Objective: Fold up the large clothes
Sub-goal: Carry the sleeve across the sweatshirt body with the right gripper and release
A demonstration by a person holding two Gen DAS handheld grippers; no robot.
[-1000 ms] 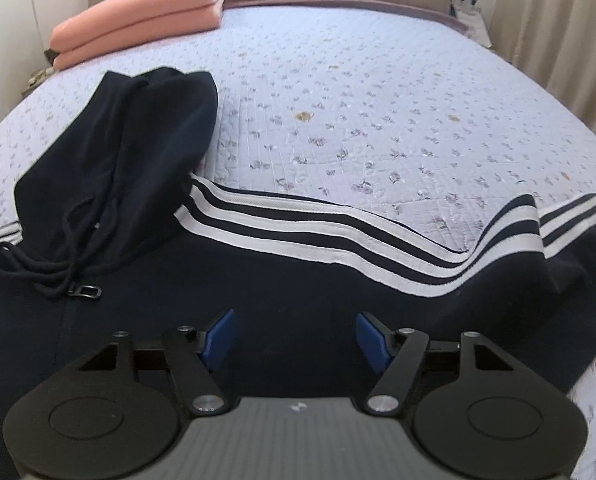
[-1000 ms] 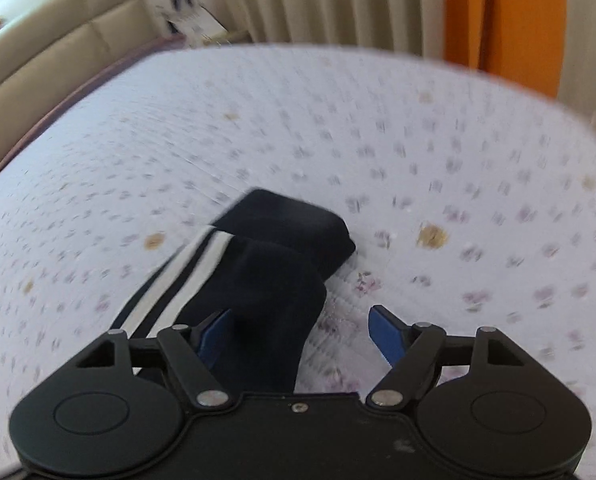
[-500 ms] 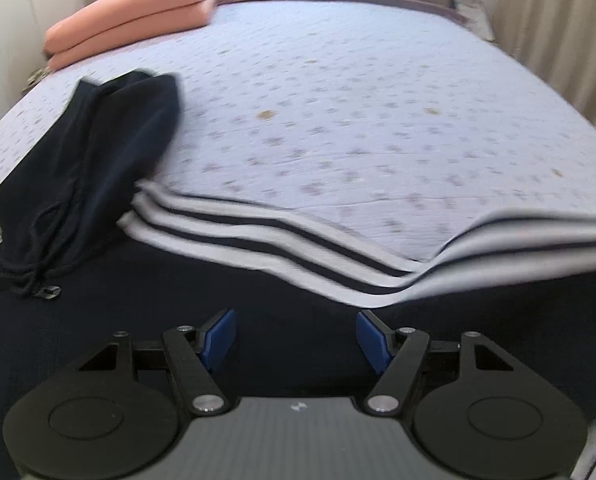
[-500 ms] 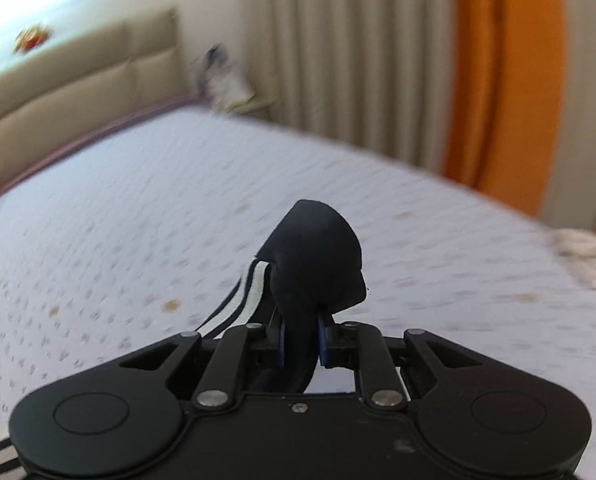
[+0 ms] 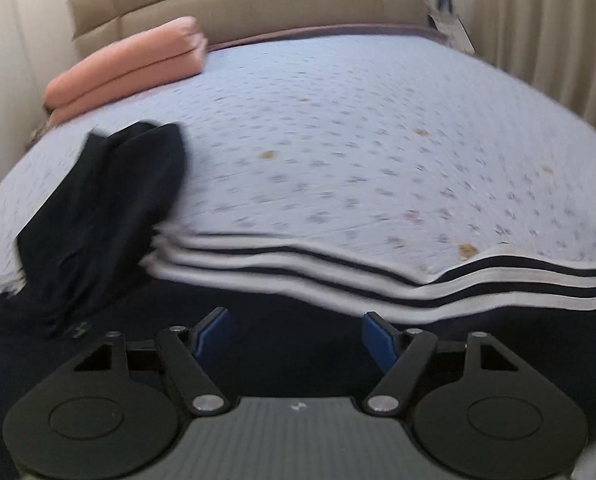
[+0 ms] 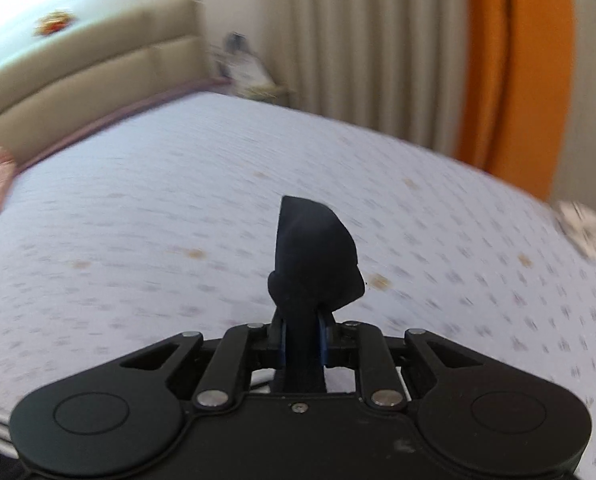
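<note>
A dark navy hooded jacket (image 5: 290, 344) with white sleeve stripes (image 5: 338, 276) lies spread on the bed. Its hood (image 5: 110, 208) lies at the left in the left wrist view. My left gripper (image 5: 296, 334) is open and empty, just above the jacket's body. My right gripper (image 6: 302, 338) is shut on the jacket's sleeve cuff (image 6: 314, 256), which sticks up between the fingers, lifted above the bed. The rest of the sleeve is hidden below the right gripper.
The bed (image 5: 358, 140) has a pale floral quilt. Folded pink bedding (image 5: 126, 68) lies at the headboard (image 5: 238, 4). Beige curtains (image 6: 358, 40) and an orange curtain (image 6: 514, 72) stand along the bed's right side. A bag (image 5: 446, 20) sits in the corner.
My right gripper closed on the sleeve cuff and has lifted it off the bed. The left gripper stayed open and tilted upward over the jacket, the sleeve stripes pulling straighter.
</note>
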